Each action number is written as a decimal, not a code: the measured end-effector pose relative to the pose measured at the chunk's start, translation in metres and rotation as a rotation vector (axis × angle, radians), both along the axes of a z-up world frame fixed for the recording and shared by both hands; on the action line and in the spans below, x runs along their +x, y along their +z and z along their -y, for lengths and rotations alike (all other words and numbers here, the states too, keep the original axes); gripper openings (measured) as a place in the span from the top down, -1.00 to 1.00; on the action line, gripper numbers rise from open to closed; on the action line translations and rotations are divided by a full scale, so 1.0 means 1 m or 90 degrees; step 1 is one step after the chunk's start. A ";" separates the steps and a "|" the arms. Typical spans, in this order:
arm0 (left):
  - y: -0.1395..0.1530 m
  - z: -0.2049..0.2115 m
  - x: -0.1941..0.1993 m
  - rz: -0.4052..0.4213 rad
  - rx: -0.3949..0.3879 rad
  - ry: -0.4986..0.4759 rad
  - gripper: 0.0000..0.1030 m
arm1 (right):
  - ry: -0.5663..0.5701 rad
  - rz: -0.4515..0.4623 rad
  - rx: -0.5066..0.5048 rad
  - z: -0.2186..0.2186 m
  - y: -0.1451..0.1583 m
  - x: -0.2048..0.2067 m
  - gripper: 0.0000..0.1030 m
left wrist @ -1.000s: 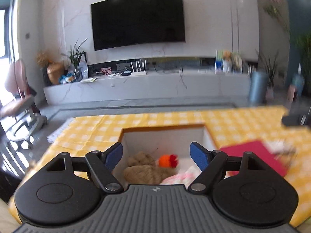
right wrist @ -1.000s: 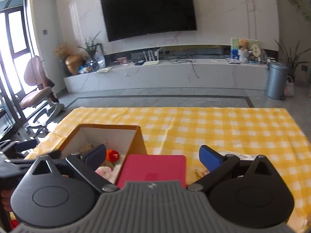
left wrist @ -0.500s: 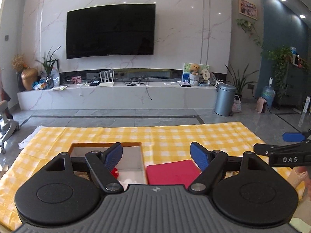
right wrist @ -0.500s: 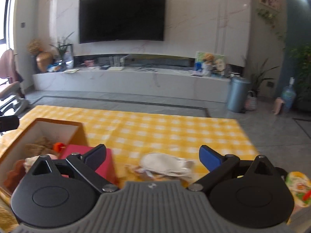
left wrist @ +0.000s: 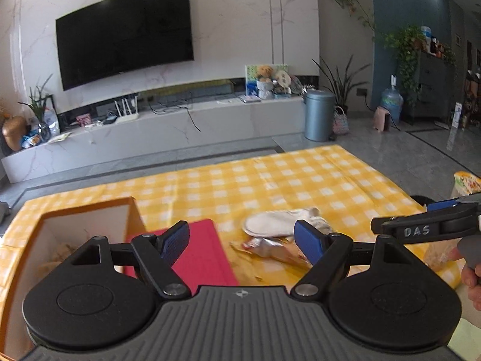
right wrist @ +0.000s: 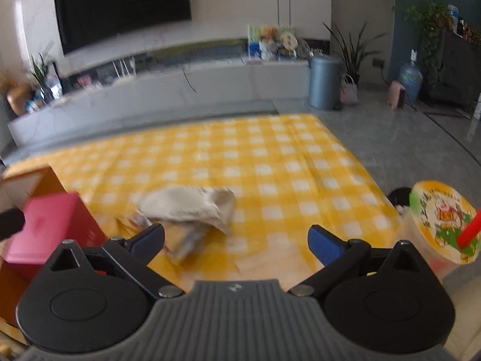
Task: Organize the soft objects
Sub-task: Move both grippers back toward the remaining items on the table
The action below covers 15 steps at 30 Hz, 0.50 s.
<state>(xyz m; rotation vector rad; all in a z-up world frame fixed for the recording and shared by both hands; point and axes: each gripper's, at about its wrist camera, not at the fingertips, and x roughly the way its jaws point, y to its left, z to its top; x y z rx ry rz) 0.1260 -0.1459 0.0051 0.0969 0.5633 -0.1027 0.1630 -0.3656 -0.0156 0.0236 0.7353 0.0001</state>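
1. Left gripper [left wrist: 242, 242]: fingers apart, empty, above the surface [left wrist: 270, 183].
2. Right gripper [right wrist: 236, 242]: fingers apart, empty.
3. A white cloth [right wrist: 188, 206] lies on the surface, beside the red pad [left wrist: 198, 255] and box [left wrist: 87, 222].

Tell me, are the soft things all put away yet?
Not quite. Something soft and tan already lies in the cardboard box. Nothing is in hand: the left gripper and right gripper are both open and empty. A white soft item still lies on the yellow checked cloth, on crinkly wrappers, waiting its turn.
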 end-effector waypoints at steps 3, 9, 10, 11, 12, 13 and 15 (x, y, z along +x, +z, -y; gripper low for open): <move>-0.017 0.014 0.005 -0.020 0.001 -0.016 -0.80 | -0.030 -0.073 -0.073 0.006 -0.028 0.014 -0.93; -0.052 0.050 0.014 -0.057 0.024 -0.050 -0.80 | -0.044 -0.188 -0.060 0.023 -0.084 0.045 -0.93; -0.057 0.053 0.016 -0.063 0.021 -0.050 -0.80 | -0.048 -0.198 -0.075 0.023 -0.089 0.046 -0.93; -0.062 0.057 0.016 -0.068 0.016 -0.048 -0.80 | -0.051 -0.204 -0.085 0.023 -0.093 0.048 -0.93; -0.066 0.058 0.018 -0.074 0.011 -0.047 -0.80 | -0.055 -0.208 -0.088 0.025 -0.096 0.050 -0.93; -0.069 0.059 0.019 -0.080 0.007 -0.047 -0.80 | -0.060 -0.214 -0.085 0.027 -0.099 0.053 -0.93; -0.074 0.062 0.021 -0.091 -0.001 -0.047 -0.80 | -0.059 -0.221 -0.067 0.031 -0.106 0.059 -0.93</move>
